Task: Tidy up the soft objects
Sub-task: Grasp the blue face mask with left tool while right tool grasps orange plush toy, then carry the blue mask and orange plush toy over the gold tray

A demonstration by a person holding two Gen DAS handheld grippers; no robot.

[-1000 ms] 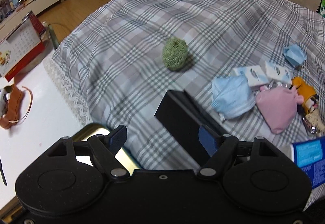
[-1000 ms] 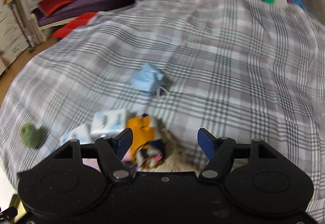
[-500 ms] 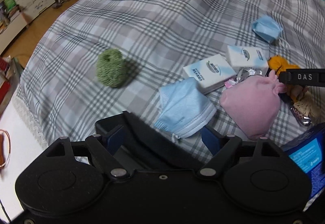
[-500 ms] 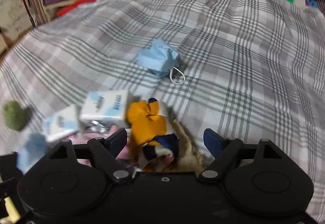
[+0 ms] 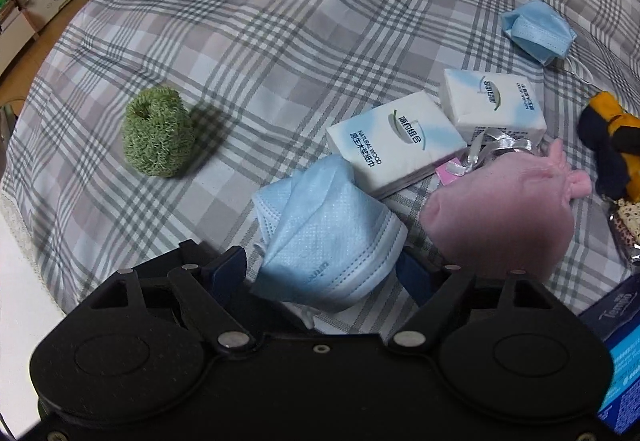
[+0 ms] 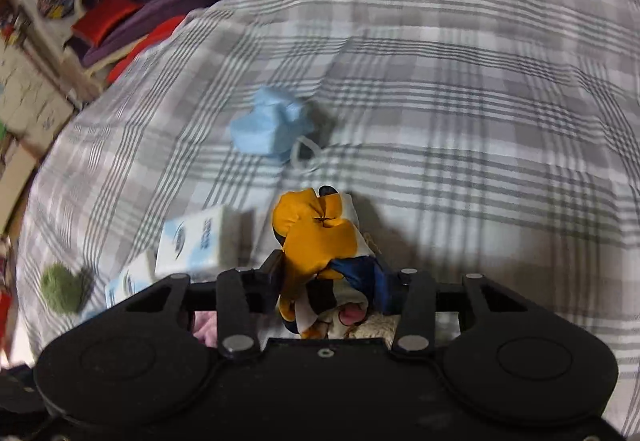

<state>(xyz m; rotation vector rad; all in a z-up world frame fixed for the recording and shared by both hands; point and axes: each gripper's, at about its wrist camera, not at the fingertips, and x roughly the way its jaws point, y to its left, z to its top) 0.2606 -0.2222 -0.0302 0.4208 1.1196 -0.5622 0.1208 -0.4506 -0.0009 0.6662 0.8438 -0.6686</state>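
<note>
A crumpled light-blue face mask (image 5: pixel 324 241) lies on the plaid bedspread (image 5: pixel 280 21), between the fingers of my left gripper (image 5: pixel 322 273). Its jaws are closing, and the pads sit at the mask's edges without visibly squeezing it. In the right wrist view my right gripper (image 6: pixel 330 277) is closing on an orange-and-navy plush toy (image 6: pixel 316 233), and both fingers press into its cloth. The toy (image 5: pixel 612 149) also shows at the right edge of the left wrist view. A pink pouch (image 5: pixel 500 217), a green knitted ball (image 5: pixel 158 137) and a second blue mask (image 5: pixel 538 29) lie nearby.
Two white tissue packs (image 5: pixel 396 143) (image 5: pixel 494 103) lie behind the near mask. A dark blue tissue pack (image 5: pixel 624 341) sits at the lower right. A black box edge (image 5: pixel 192 253) shows under the left gripper. A white tabletop (image 5: pixel 16 281) borders the bed on the left.
My left gripper swung right and down from the black box until the blue mask sat between its fingers. My right gripper sank onto the plush toy and its jaws narrowed around it.
</note>
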